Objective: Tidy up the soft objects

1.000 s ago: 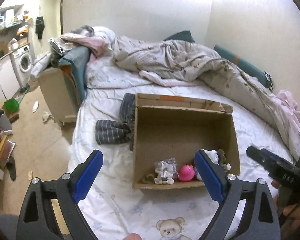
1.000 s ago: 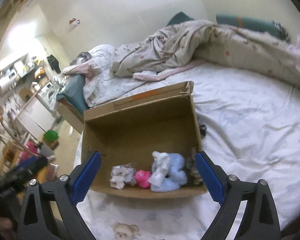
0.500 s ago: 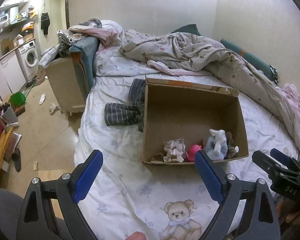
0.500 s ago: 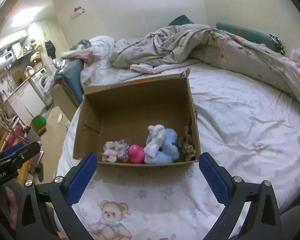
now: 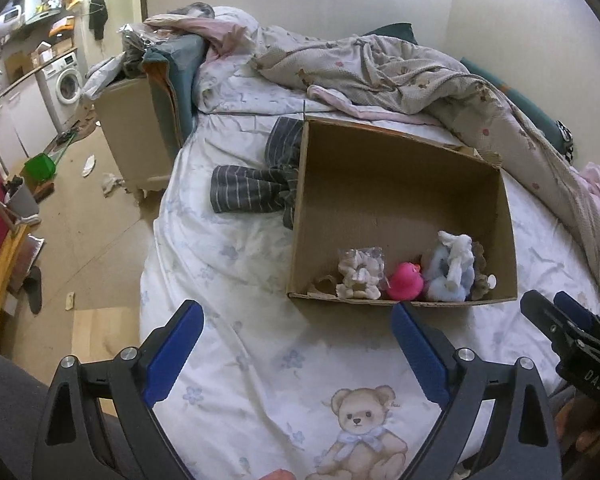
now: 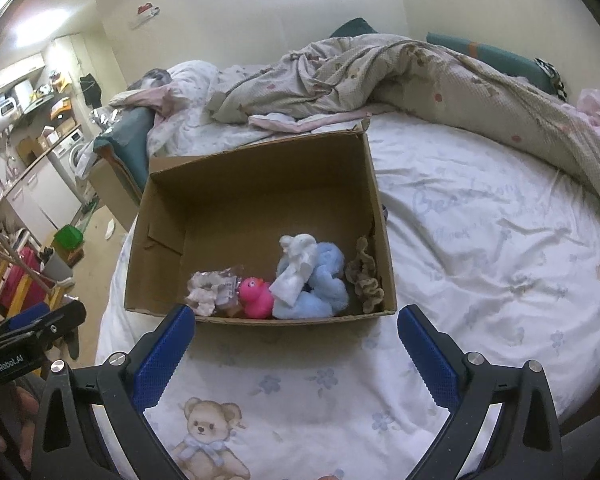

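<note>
Left wrist view shows the left gripper point(image 5: 296, 344) spread wide and holding nothing, poised above the bed point(image 5: 260, 360) near its front edge, over a teddy-bear print point(image 5: 364, 432) on the sheet. A box point(image 5: 400, 184) of cardboard sits open on the bed, beyond the fingertips. The soft things lie in a row against the box's near wall: a pale scrunchie point(image 5: 360, 274) toward the left, a pink duck point(image 5: 406, 280) touching it, then a blue plush point(image 5: 448, 272) with a white cloth point(image 5: 458, 252) draped over it. A striped cloth point(image 5: 256, 188) lies on the sheet against the box's left wall. A rumpled quilt point(image 5: 400, 68) is heaped along the far edge of the bed.

From the right wrist view, the right gripper point(image 6: 296, 348) is likewise spread and holds nothing, poised just short of the box point(image 6: 260, 184). The scrunchie point(image 6: 206, 290), duck point(image 6: 256, 298), plush point(image 6: 324, 284) and white cloth point(image 6: 296, 268) show in the same order, with a brown scrunchie point(image 6: 366, 276) in the near right corner of the box.
</note>
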`<state>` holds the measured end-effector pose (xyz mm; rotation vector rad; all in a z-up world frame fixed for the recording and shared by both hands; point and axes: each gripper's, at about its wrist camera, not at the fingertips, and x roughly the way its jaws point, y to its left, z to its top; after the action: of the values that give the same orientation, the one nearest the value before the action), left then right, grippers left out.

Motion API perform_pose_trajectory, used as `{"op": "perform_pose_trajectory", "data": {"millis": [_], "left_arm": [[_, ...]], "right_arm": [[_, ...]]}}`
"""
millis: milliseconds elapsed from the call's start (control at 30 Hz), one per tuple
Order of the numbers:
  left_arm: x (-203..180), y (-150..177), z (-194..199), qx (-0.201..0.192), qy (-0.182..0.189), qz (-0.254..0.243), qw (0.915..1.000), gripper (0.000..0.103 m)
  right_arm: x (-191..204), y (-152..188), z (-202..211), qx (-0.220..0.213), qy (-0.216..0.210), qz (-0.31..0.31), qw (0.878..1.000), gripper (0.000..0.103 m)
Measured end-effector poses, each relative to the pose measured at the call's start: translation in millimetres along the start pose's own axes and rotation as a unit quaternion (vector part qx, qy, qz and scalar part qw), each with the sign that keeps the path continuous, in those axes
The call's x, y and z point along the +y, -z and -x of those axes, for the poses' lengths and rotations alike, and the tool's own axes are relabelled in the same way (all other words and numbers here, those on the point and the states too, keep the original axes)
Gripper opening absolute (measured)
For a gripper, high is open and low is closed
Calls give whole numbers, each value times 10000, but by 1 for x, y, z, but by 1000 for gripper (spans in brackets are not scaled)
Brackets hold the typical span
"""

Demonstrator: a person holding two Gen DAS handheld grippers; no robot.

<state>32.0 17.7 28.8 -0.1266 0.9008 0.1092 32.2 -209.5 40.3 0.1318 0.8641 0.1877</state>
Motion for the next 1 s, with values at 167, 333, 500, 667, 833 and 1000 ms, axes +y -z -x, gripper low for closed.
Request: {"op": "perform_pose_trajectory", "data": {"millis": [167, 333, 500, 667, 833, 1000], "left_arm": [[-1, 0, 0, 14, 57, -3, 10000, 94], [-3, 0, 0, 22, 83, -55, 9999, 94], [-4, 1, 0, 29, 86, -74, 9999, 94], [-4, 1, 0, 35, 90, -77, 9999, 94], [-4, 1, 0, 30, 90, -66, 9999, 94], [-5, 1, 0, 45, 105, -71, 9999, 94]], "right_arm": [[6, 0, 2, -29, -8, 86, 10000, 103], [8, 0, 2, -32, -34, 78, 10000, 103], [9, 0, 2, -35, -47, 79, 10000, 103], [12, -1, 3, -56, -17, 91, 9999, 103], [12, -1, 4, -59, -25, 90, 9999, 103], [12, -1, 4, -52, -31, 85, 9999, 103]]}}
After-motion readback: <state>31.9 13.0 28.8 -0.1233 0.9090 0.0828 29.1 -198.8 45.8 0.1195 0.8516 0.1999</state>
